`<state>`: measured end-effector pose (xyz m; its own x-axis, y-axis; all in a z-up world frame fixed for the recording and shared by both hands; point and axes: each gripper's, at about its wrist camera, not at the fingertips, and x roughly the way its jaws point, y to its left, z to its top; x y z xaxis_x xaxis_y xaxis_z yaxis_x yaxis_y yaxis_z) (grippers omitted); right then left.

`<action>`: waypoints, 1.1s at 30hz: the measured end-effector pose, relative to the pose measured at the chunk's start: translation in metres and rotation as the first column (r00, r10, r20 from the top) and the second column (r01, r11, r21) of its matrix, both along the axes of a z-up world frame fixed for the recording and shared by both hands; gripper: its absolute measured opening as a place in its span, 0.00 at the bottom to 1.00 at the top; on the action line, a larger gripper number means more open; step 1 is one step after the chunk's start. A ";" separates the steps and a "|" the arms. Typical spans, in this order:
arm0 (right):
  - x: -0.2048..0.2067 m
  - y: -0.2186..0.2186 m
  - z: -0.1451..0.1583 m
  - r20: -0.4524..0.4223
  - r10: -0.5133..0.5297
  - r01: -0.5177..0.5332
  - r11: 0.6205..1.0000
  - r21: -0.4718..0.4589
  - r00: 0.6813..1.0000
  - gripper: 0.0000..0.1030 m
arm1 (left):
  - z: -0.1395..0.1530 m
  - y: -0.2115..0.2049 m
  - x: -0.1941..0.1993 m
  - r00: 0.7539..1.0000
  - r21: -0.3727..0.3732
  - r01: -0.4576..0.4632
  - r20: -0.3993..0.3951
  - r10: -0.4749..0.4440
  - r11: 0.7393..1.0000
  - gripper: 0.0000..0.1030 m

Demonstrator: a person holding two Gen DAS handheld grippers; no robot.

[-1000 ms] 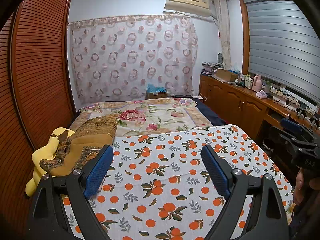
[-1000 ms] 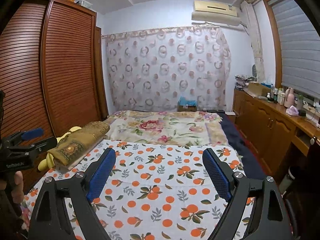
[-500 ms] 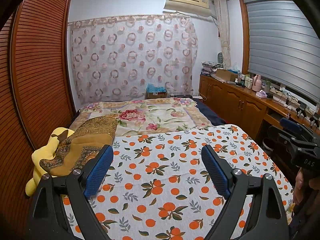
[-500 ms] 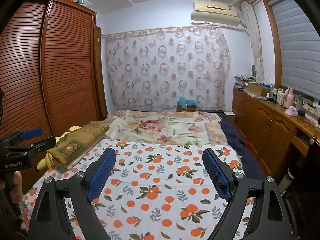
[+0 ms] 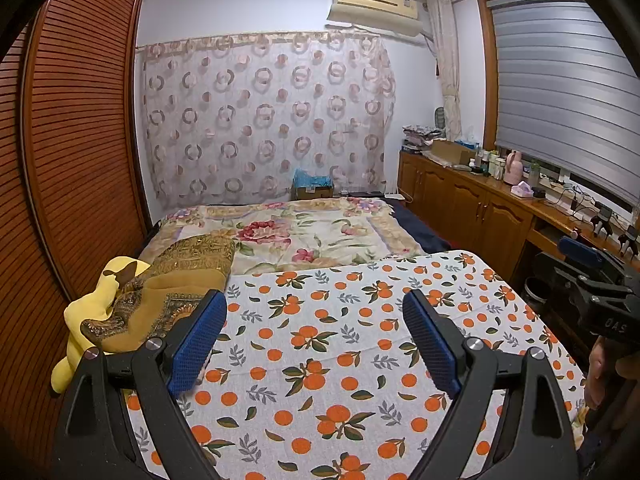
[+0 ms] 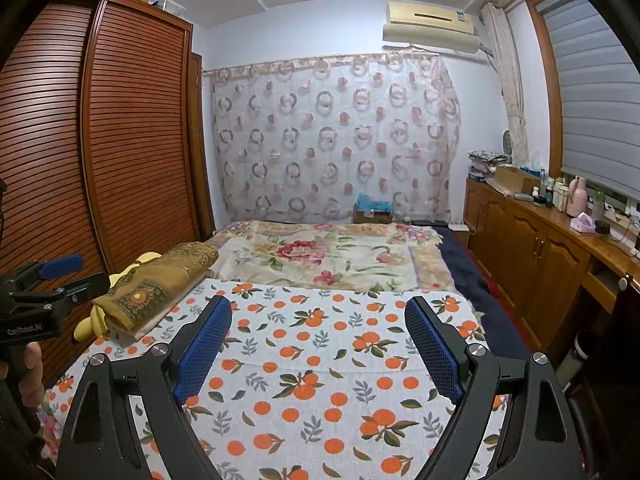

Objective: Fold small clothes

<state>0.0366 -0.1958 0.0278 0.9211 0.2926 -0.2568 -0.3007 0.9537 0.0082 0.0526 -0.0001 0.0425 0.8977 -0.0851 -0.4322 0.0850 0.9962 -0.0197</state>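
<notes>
Matt printed cloth (image 5: 320, 344); slatted wood wardrobe (image 5: 80, 140)

Folded ochre-brown patterned garment (image 5: 168, 296) with gold embroidered border, lying flat atop yellow cloth (image 5: 90, 312) at left edge of orange-print bedsheet (image 5: 340, 360), beside the wooden wardrobe.

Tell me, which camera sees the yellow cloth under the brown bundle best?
The left wrist view: the yellow cloth spills wide beside the brown bundle. In the right wrist view only small yellow bits peek out beneath it.
</notes>
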 end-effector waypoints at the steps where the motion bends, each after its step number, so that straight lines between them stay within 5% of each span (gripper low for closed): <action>1: 0.001 -0.001 0.000 0.000 0.000 0.000 1.000 0.001 1.000 0.87 | 0.000 0.000 0.000 1.000 0.000 0.001 0.000 -0.001 1.000 0.87; 33: 0.000 -0.002 -0.003 -0.001 -0.001 0.001 1.000 0.003 1.000 0.87 | 0.000 0.000 -0.002 1.000 -0.001 0.000 0.001 0.000 1.000 0.87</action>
